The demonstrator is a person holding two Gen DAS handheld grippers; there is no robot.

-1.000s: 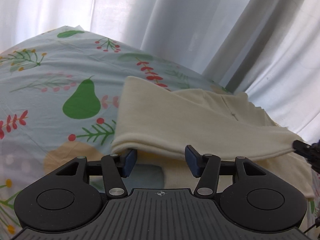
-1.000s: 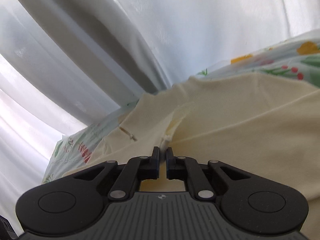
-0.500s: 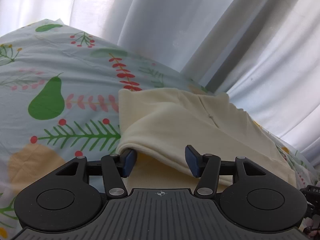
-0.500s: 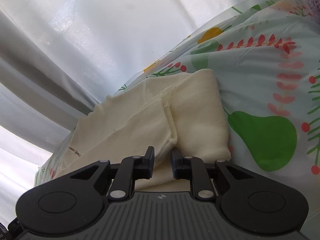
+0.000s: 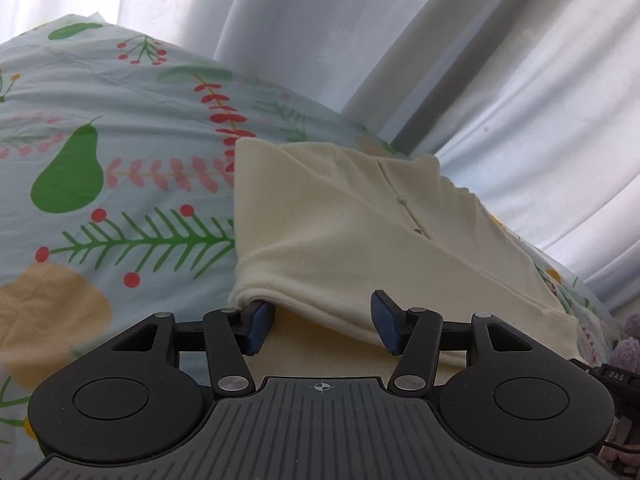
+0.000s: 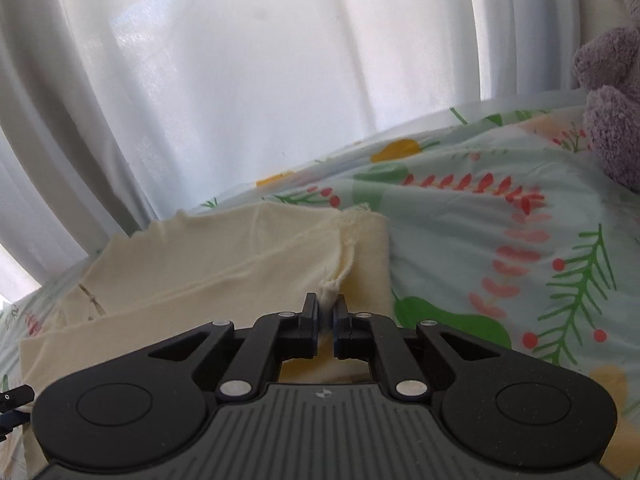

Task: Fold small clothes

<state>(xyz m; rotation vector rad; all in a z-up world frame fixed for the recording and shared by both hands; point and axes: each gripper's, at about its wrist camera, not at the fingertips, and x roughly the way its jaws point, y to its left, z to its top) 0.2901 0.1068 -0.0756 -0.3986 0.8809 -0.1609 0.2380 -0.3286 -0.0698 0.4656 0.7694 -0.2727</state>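
Between the blue pads of the left gripper [image 5: 322, 326] a rolled fold edge of the cream garment [image 5: 344, 216] is lying, and the jaws are standing apart around it: the left pad is tucked under the corner of the fold while the right pad is sitting clear of the cloth, so nothing is being pinched there. Ahead of these fingers the garment is spreading away in a folded slab, a thin seam with small snaps running along its far half. To the left of the gripper the patterned bedsheet [image 5: 120, 184] is showing a green pear, red berries and green sprigs. Beyond the garment white curtains [image 5: 400, 40] are hanging.

At the tips of the right gripper [image 6: 329, 306] the jaws are pressing together on a small bunched tuft of the same cream garment [image 6: 208, 256], which is puckering up just in front of the fingers along a raised seam. Left of and ahead of this gripper the cloth is lying flat in layers on the bedsheet [image 6: 500, 240]; right of it the printed sheet is lying bare. At the far right edge a purple fuzzy fabric [image 6: 612, 92] is hanging into view, and white curtains [image 6: 240, 80] are filling the background behind the bed
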